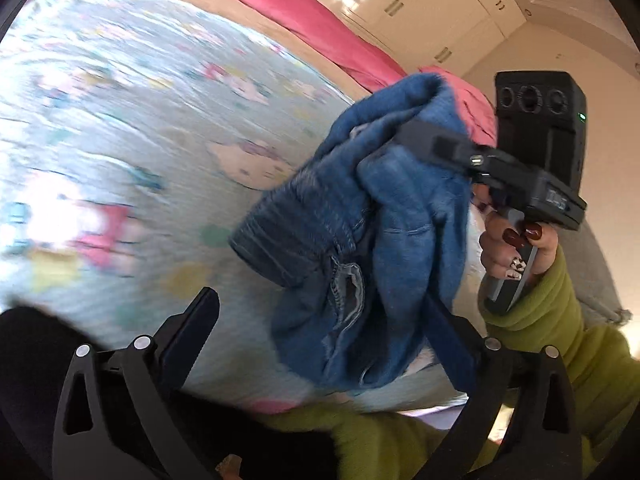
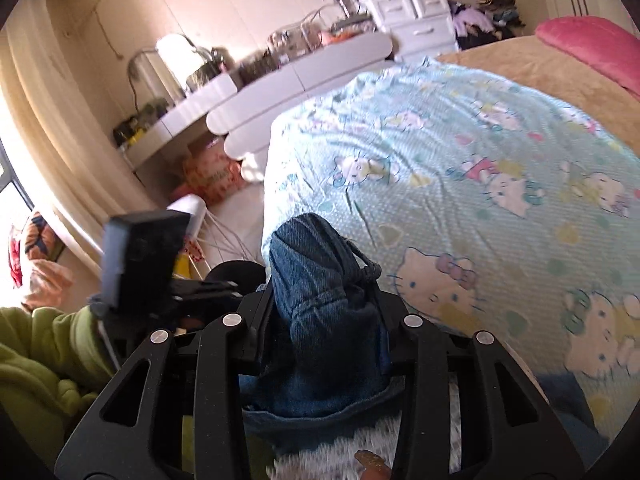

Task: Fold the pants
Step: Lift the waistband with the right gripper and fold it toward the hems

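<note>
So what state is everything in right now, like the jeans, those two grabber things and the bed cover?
jeans: bunched up, lifted off the bed, not folded yet
right gripper: shut on the jeans
left gripper: open, one finger against the jeans, not clamping them
bed cover: spread over the bed, slightly wrinkled
pink pillow: lying at the far end of the bed

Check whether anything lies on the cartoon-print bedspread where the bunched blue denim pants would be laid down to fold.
Nothing visible does. The right gripper holds the blue denim pants bunched above the pale blue cartoon-print bedspread, whose visible surface is bare. The left gripper is open beside the denim.
</note>
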